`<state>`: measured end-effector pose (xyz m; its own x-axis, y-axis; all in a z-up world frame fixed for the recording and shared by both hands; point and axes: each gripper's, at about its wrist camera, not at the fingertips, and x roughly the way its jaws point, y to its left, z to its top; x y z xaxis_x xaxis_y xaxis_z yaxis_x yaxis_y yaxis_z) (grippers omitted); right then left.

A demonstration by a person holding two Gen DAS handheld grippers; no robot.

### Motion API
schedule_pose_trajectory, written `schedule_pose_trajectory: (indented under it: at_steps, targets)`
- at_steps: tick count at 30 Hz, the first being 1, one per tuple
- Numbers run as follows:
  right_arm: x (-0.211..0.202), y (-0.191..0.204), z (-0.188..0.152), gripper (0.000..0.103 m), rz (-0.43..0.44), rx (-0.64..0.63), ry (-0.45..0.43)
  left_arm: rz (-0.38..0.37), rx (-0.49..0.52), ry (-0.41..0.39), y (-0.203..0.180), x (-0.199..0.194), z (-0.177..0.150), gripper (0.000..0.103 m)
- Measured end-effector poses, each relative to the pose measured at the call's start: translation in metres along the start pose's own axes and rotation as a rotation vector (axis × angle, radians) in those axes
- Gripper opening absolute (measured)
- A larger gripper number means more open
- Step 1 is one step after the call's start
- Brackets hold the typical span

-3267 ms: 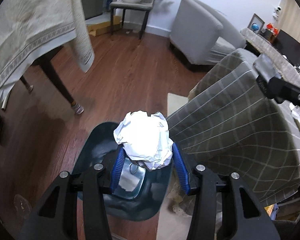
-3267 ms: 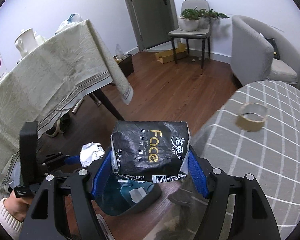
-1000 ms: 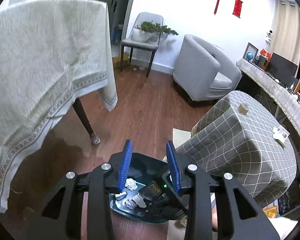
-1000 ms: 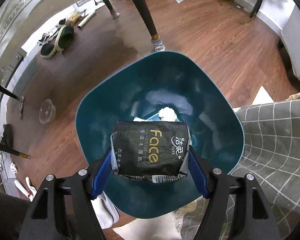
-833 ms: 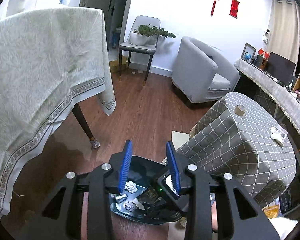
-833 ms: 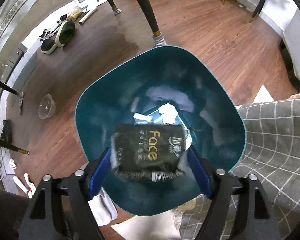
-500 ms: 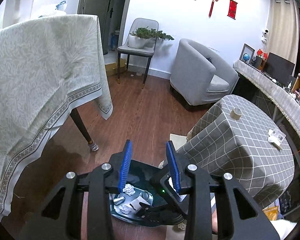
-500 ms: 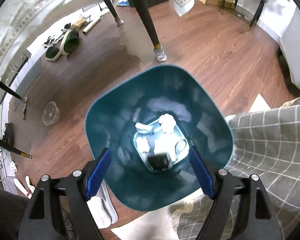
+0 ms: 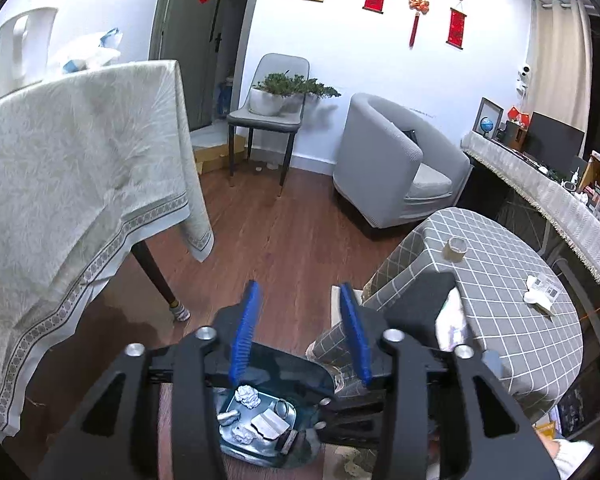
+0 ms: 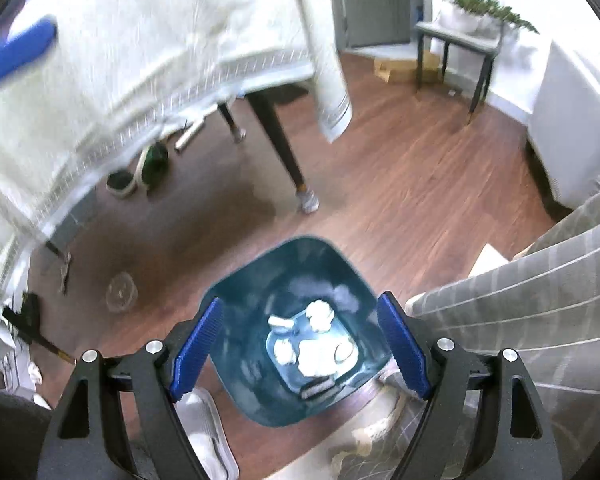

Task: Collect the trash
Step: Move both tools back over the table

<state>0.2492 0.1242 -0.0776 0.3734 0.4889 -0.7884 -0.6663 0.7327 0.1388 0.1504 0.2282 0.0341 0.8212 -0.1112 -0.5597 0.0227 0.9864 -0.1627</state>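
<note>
Two grippers hang above a teal trash bin standing on the wood floor beside the checked-cloth desk. Right gripper has its blue fingers spread wide with nothing between them. Left gripper has just been opening; its fingers stand apart, also empty. Crumpled paper wads and a dark tissue pack lie at the bin's bottom. Farther off, a tape roll and a white scrap rest on the desk.
</note>
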Motion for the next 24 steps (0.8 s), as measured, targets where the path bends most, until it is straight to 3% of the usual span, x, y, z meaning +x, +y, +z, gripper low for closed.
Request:
schedule_pose_trajectory:
  at_steps: [5, 11, 18, 24]
  targets:
    - [-0.037, -0.015, 0.006, 0.080, -0.040, 0.012, -0.074, 0.014, 0.036, -0.029, -0.022, -0.001, 0.005, 0.076]
    - [-0.080, -0.047, 0.003, 0.080, -0.095, 0.042, -0.148, -0.006, 0.057, -0.030, -0.050, 0.010, 0.008, 0.092]
    - [-0.117, -0.088, -0.009, 0.081, -0.148, 0.112, -0.197, 0.016, 0.105, -0.050, -0.085, 0.023, 0.007, 0.098]
    - [-0.146, -0.121, -0.024, 0.081, -0.189, 0.173, -0.232, -0.009, 0.095, -0.030, -0.105, 0.036, 0.006, 0.099]
